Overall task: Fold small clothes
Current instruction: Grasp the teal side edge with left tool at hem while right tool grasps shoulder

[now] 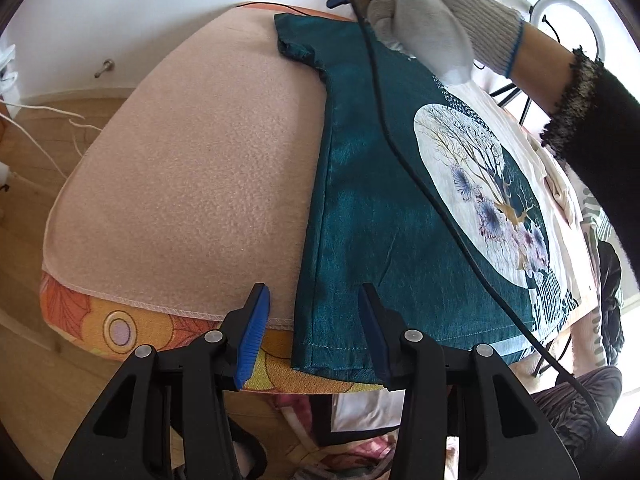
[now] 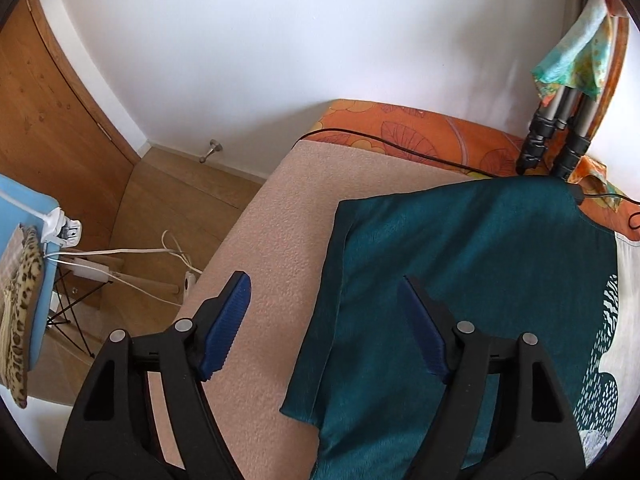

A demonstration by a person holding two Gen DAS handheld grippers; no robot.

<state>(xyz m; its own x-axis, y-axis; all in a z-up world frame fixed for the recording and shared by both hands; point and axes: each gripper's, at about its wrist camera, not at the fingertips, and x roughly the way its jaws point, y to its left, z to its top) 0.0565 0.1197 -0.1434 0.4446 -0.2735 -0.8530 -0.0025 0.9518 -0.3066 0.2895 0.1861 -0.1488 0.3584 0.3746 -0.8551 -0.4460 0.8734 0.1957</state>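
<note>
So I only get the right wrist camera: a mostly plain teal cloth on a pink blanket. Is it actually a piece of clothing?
Observer: Yes. The left wrist view shows a teal shirt lying flat, with a short sleeve at its far end.
Operator: Is it plain all over?
Observer: No, it carries a large round print of a tree and flowers.
Operator: And where's the other gripper?
Observer: The left gripper is at the hem, jaws open, astride the shirt's side edge.
</note>
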